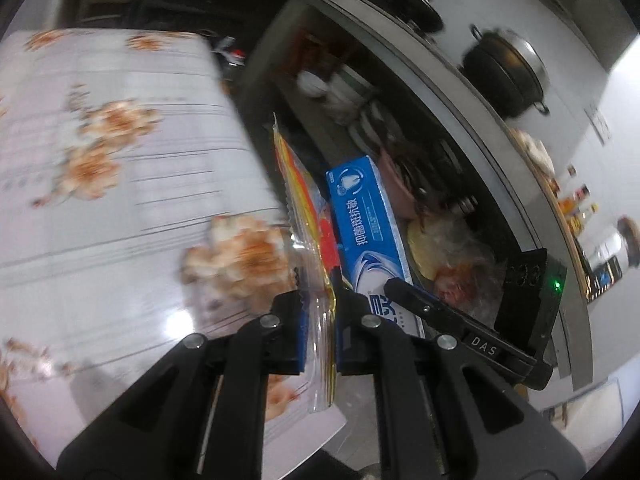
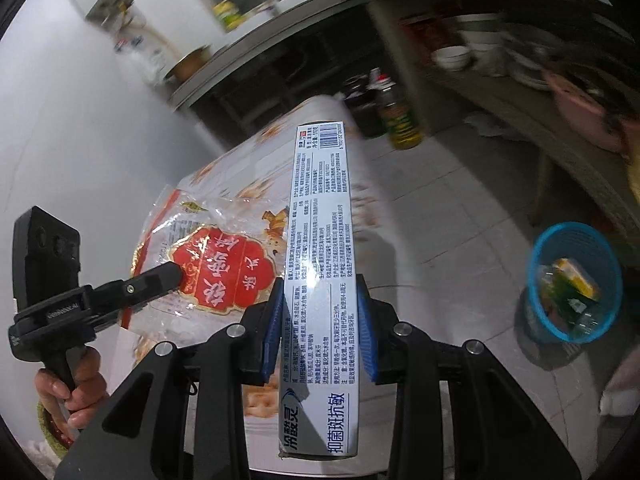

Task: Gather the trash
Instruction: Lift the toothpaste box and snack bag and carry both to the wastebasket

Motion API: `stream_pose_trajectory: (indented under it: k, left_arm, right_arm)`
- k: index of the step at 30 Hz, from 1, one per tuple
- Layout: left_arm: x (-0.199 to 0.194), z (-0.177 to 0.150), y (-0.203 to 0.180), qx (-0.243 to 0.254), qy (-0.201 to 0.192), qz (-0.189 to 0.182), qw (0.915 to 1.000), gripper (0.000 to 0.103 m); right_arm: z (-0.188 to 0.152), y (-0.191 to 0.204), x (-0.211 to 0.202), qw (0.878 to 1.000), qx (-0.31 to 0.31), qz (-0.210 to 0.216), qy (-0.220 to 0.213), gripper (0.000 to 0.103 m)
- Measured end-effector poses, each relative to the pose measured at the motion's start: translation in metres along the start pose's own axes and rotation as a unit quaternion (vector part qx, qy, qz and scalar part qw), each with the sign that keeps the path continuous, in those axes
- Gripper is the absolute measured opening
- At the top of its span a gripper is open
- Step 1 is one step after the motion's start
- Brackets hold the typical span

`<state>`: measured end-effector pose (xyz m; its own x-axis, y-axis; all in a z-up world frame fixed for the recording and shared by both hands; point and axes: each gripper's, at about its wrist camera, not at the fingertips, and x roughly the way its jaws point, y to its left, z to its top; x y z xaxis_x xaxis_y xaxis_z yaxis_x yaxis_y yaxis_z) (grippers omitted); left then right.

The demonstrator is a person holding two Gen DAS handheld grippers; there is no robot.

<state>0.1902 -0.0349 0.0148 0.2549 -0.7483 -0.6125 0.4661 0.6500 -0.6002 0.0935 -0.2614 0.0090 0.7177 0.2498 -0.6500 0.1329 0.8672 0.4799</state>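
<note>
The left gripper [image 1: 318, 320] is pinching a clear snack wrapper [image 1: 304, 208] edge-on between nearly closed pads, the film standing up toward twelve o'clock over the floral worktop [image 1: 100, 200]. The right gripper [image 2: 320, 320] is clamping a long toothpaste box [image 2: 320, 240] across its narrow sides, about a third of the way up, so most of the length is pointing out to twelve o'clock. The wrapper looks feather-light, limp and slick, so a grip near its crimped seam is likely holding better than one on loose film. The box seems light and stiff but hollow; squeezing hard at mid-span could crush it. A blue bin [image 2: 576, 280] with scraps inside is sitting on the floor at three o'clock in the right view.
</note>
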Motion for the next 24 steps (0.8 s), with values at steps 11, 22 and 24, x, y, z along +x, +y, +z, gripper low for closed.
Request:
stream_pose_trajectory:
  k: [11, 22, 24]
  left_arm:
    - [0.137, 0.024, -0.098, 0.074, 0.119, -0.018, 0.99, 0.008]
    - [0.329, 0.021, -0.128, -0.004, 0.263, 0.02, 0.9646, 0.008]
    - [0.356, 0.02, -0.129, -0.027, 0.273, 0.023, 0.9615, 0.008]
  right_arm:
    - [-0.016, -0.118, -0.048, 0.987, 0.079, -0.136, -0.039, 0.033]
    - [-0.059, -0.261, -0.046, 0.95, 0.168, -0.263, 0.003, 0.033]
    - [-0.068, -0.278, -0.043, 0.946, 0.184, -0.268, 0.011, 0.033]
